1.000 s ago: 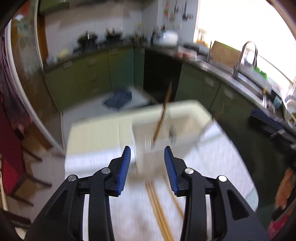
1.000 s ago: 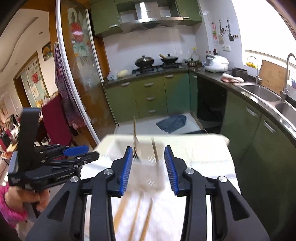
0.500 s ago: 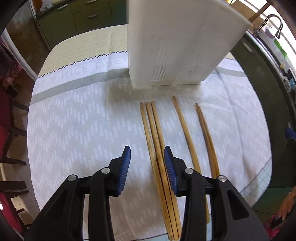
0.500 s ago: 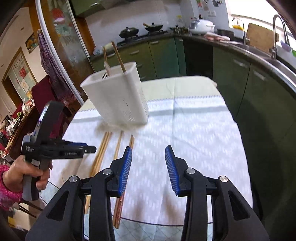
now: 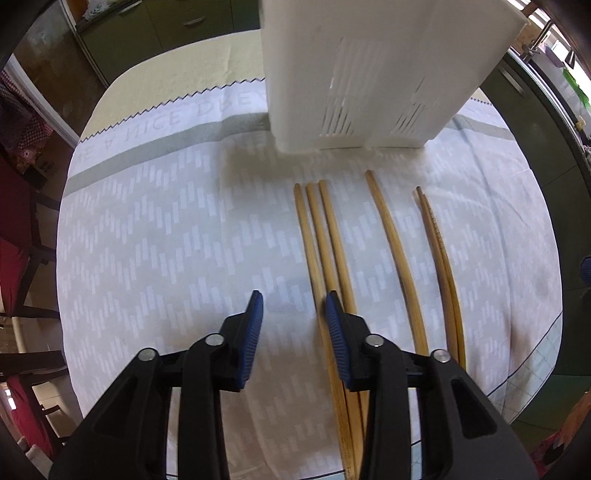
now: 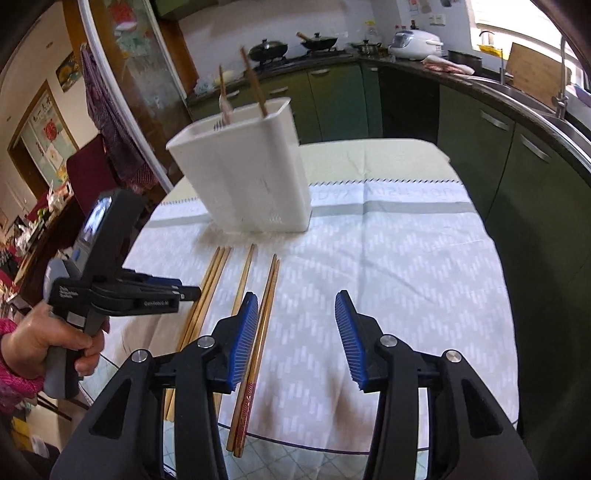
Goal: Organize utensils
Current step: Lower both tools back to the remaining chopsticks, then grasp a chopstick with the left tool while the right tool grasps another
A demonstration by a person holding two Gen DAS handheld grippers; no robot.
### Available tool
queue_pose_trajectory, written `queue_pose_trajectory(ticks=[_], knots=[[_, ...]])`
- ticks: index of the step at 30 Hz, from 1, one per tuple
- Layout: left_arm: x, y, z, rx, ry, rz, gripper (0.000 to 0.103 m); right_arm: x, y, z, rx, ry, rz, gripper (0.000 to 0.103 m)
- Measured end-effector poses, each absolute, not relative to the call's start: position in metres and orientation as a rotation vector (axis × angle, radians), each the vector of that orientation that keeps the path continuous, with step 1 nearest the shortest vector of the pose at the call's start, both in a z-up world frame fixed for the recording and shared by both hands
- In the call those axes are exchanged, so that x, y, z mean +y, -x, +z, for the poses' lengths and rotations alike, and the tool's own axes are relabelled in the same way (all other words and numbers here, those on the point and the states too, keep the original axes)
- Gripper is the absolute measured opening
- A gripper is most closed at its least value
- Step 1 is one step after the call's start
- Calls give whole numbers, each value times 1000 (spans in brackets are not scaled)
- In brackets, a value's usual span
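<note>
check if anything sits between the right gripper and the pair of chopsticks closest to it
Nothing visible does. The right gripper is open above bare tablecloth, and the darker pair of chopsticks lies just beside its left finger with no object between. The white holder stands farther back.

Bright daylight floods in from the window [image 6: 517,22], blown out white; edges bend strongly, holder [image 6: 240,166] slightly blurred.

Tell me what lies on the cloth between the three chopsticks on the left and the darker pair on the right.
One single chopstick lies between the group of three and the darker pair, apart from both. The left wrist view shows it best.
</note>
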State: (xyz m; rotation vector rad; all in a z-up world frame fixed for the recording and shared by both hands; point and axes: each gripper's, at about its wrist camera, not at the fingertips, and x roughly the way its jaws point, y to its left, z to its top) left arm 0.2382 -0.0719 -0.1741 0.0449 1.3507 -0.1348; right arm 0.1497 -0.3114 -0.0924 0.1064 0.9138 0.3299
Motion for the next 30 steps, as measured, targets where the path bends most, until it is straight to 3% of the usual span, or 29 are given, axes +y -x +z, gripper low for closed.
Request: queue_pose_trajectory(ticks=[8, 10, 12, 30], knots=[[-69, -240, -176, 1351, -64, -142, 27, -276, -171, -125, 1020, -14, 361, 44], [-70, -238, -176, 1338, -89, -145, 16, -269, -181, -137, 1081, -7, 372, 28], [-73, -239, -177, 1335, -99, -160, 10, -263, -188, -148, 1132, 0, 387, 21], [-74, -232, -176, 1322, -143, -204, 10, -232, -215, -178, 1230, 96, 330, 16]])
